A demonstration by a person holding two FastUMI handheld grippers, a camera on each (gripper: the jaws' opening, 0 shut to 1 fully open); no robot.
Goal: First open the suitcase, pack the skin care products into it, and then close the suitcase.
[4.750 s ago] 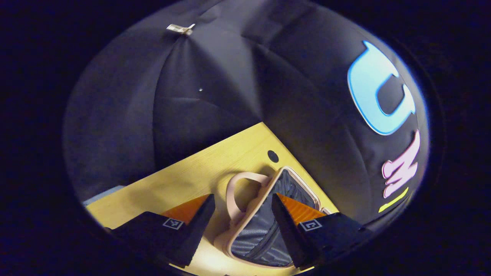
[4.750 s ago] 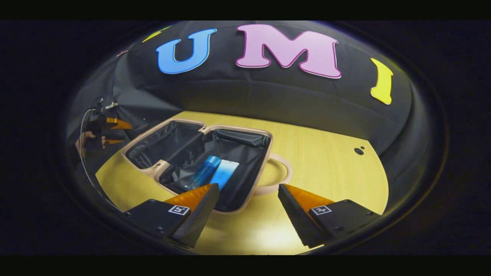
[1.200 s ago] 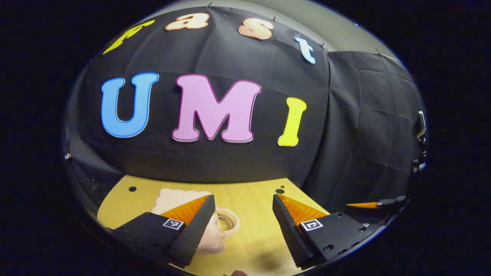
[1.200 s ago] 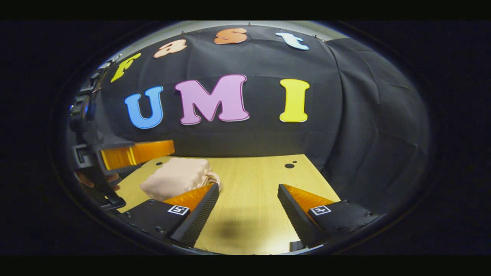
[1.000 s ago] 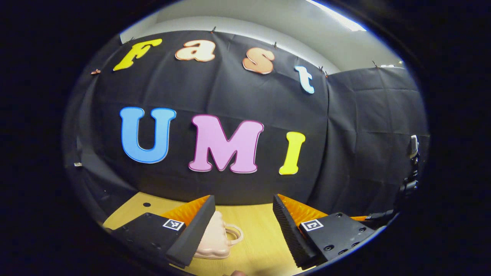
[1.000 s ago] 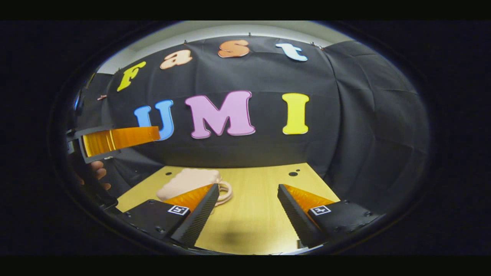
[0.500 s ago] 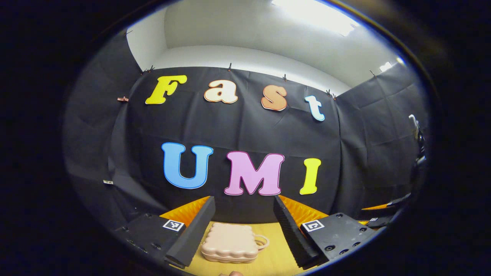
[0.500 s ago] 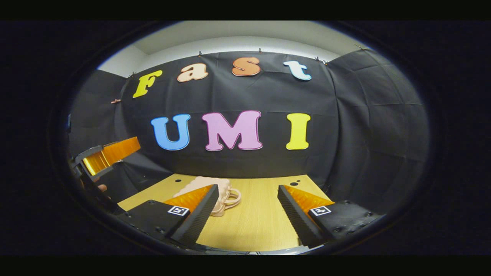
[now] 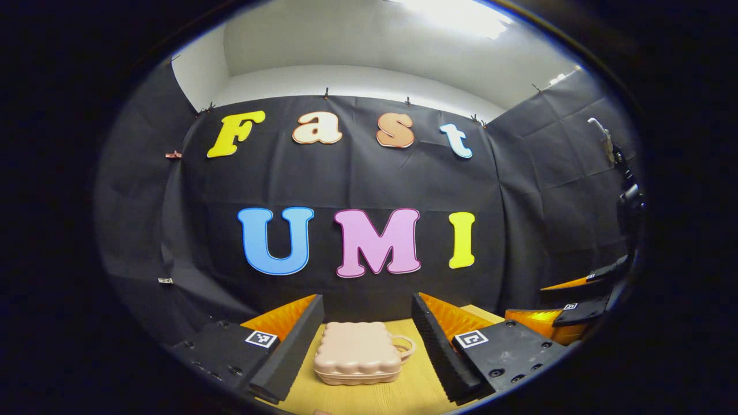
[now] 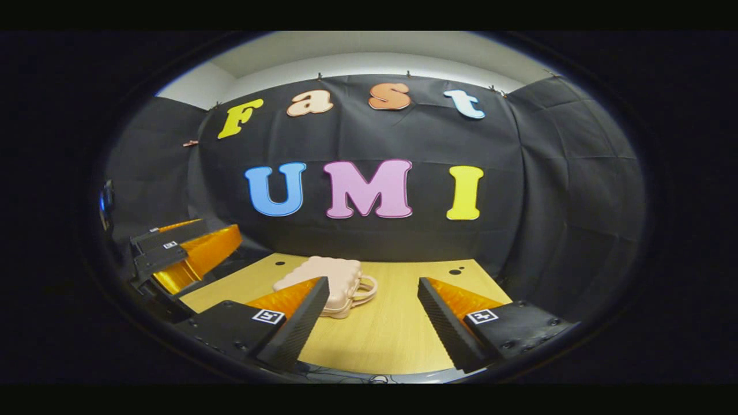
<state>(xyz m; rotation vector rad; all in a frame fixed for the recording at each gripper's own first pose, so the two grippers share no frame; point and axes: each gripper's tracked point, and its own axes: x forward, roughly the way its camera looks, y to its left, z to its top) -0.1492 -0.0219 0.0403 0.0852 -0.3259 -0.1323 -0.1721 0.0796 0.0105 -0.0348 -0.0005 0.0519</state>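
A small pale pink suitcase (image 9: 358, 360) lies shut and flat on the wooden table (image 9: 415, 392), its handle pointing right. In the left gripper view my left gripper (image 9: 366, 304) is open and held back from the case, which shows low between its fingers. In the right gripper view the same suitcase (image 10: 334, 275) sits left of centre, partly behind the left finger of my right gripper (image 10: 372, 283), which is open with nothing in it. The skin care products are hidden inside the shut case.
The right gripper (image 9: 576, 300) shows at the right edge of the left gripper view; the left gripper (image 10: 184, 253) shows at the left edge of the right gripper view. Two small holes (image 10: 455, 271) mark the table's far right corner. Black cloth walls stand behind the table.
The suitcase, open with the products inside 4.8 s ago, is now shut. Both grippers have drawn back and tilted up over the last second; both stay open.
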